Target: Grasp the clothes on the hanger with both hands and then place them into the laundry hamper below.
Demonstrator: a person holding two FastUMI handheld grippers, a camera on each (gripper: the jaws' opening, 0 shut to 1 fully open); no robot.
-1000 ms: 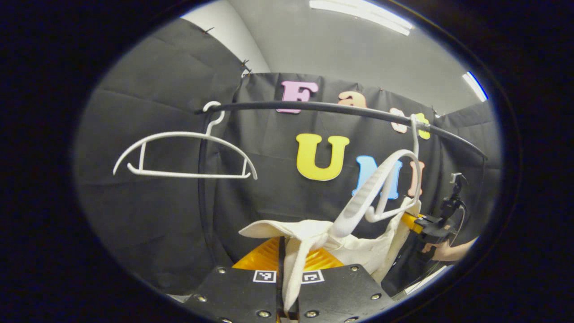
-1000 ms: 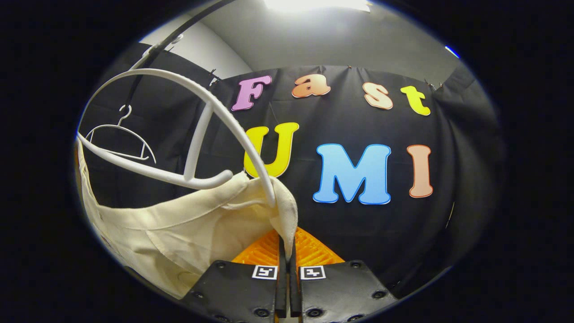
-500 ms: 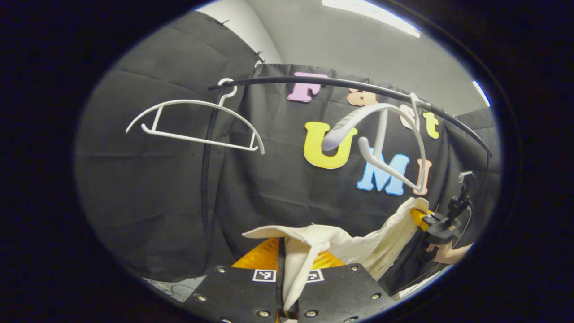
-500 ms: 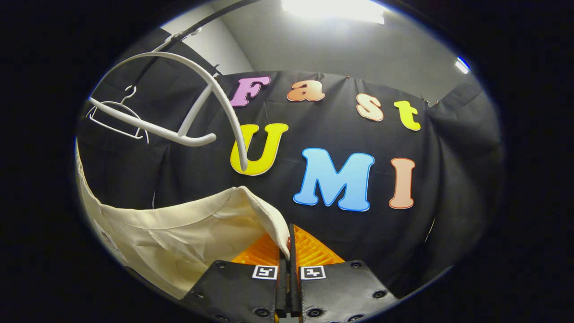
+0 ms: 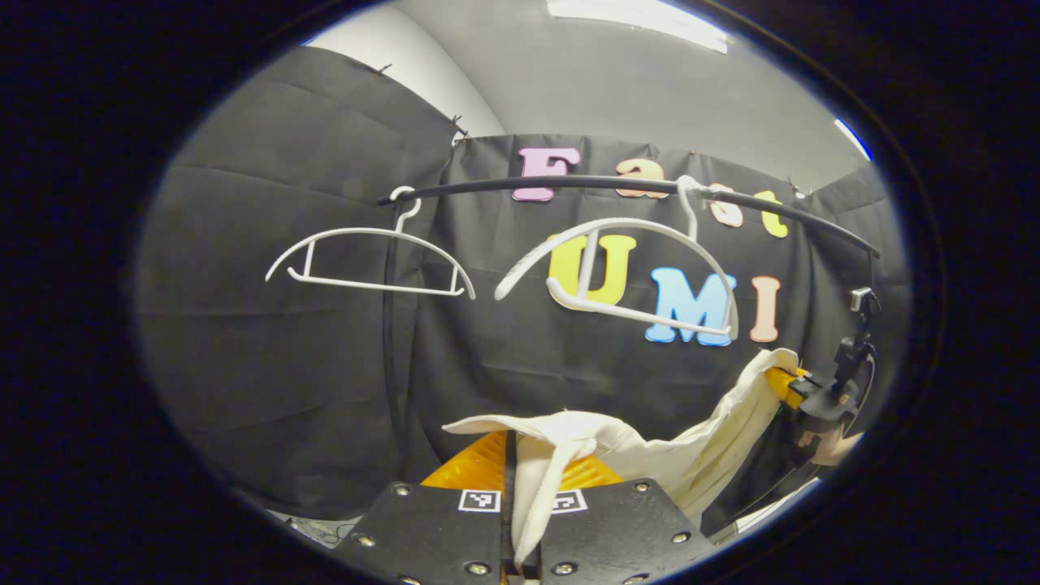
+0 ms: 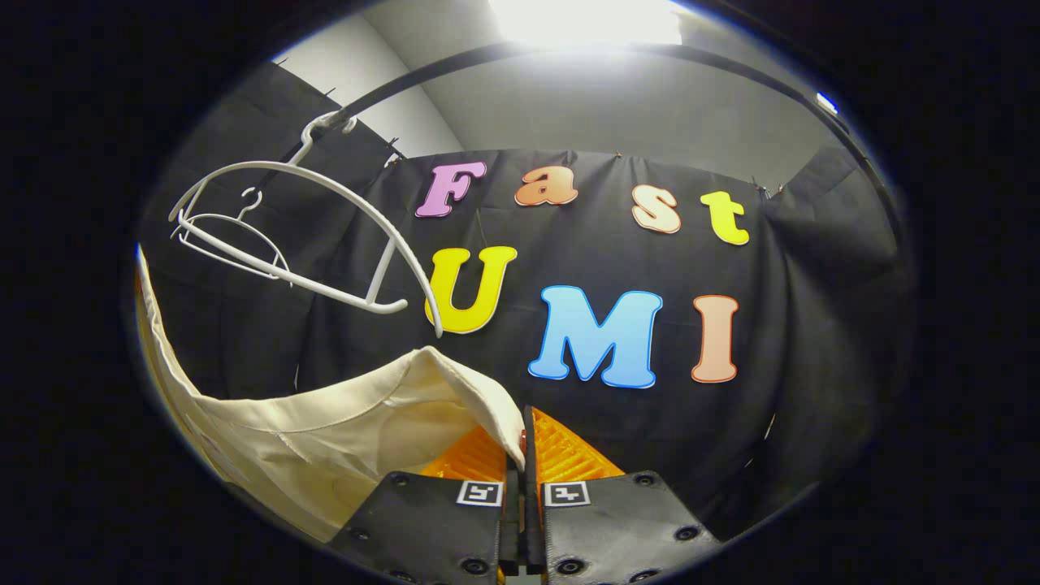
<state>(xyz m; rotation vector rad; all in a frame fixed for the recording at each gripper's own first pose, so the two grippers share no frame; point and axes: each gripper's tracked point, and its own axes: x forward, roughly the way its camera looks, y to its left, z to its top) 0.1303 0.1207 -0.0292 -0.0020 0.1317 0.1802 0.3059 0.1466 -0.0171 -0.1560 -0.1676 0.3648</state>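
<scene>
1. Left gripper (image 5: 513, 496) raised and level, looking forward at the rail (image 5: 569, 185); fingers pressed together on a fold of the cream garment (image 5: 650, 455), cloth pinched between them and trailing down over the near plates.
2. Right gripper (image 6: 520, 479) likewise raised and tipped slightly upward; fingers closed with the garment's edge (image 6: 341, 422) nipped between them near the tips. Seen also far off at the right of the left gripper view (image 5: 800, 390), with the hand (image 5: 829, 447) gripping its handle from below.
3. Garment stretched between the two grippers, sagging in the middle, hanging below the hangers and apart from them; not on any hanger.
4. Count: two grippers, one garment, two white hangers, one dark rail. Near hanger (image 5: 626, 268) bare and tilted, hooked on the rail; far hanger (image 5: 370, 260) bare, hooked near the rail's left end beside the upright post (image 5: 392, 325).
5. Against a second ago: near hanger then caught in the cloth, lying low on the garment; half a second ago swung up free of it; now hanging from the rail at a milder tilt, clear above the cloth. Garment held the same way by both grippers throughout, drawn lower relative to the rail.
</scene>
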